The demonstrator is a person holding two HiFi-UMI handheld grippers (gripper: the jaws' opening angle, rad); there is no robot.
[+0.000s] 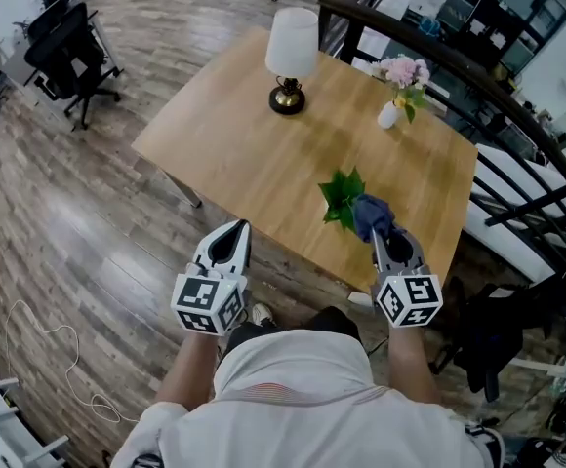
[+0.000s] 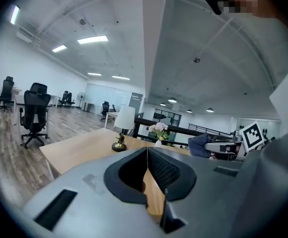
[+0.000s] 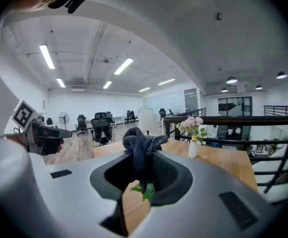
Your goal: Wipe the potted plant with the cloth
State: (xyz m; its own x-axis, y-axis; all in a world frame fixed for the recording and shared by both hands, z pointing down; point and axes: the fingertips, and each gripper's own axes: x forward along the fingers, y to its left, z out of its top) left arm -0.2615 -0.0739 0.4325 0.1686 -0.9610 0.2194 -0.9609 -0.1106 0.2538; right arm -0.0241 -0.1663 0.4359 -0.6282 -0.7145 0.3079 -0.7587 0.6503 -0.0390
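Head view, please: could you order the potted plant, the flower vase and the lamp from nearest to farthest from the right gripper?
1. The potted plant, just ahead and to the left of the right gripper, beside the cloth that it holds.
2. The flower vase, farther back, on the right side.
3. The lamp, at the far end, toward the left.

A dark blue cloth (image 3: 138,150) sits in the grey right gripper (image 3: 142,177), with a green plant (image 1: 342,195) just beyond it. The grey left gripper (image 2: 147,168) carries black-and-white squares.
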